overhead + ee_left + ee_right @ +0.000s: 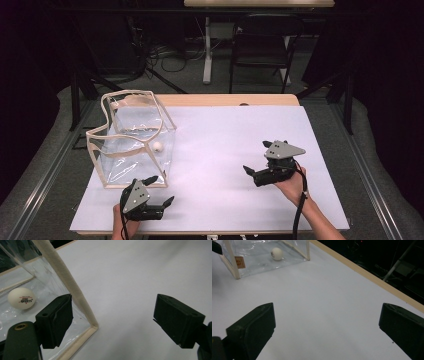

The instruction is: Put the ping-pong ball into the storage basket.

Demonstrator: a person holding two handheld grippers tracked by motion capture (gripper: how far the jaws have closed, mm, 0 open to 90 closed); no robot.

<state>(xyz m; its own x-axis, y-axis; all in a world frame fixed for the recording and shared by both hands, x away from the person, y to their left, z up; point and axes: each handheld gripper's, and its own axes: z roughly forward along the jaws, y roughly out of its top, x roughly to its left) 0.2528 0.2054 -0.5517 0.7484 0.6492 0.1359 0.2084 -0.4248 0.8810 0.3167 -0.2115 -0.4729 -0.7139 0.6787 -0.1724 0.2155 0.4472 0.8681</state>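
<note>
**White table, clear pouch at left gripper**

White table surface [235, 150] is lit against a dark room. Clear pouch [134, 142], cream-edged, is stood open just ahead of the left gripper [161, 192]; its near corner edge [75, 293] is seen between the widely parted jaws, beside the left one. White ball [21, 298] is lodged inside, beyond that jaw. Right gripper [252, 172], jaws also spread wide and empty, is held well apart to the pouch's right. Left hand is judged nearer.

bag [132, 142] on table [235, 145] at far left, ball [158, 146] inside bag near its right wall, left hand-held gripper [161, 191] just before bag's near corner, right hand-held gripper [256, 159] well apart at table's right, chair [262, 45] behind table
</note>
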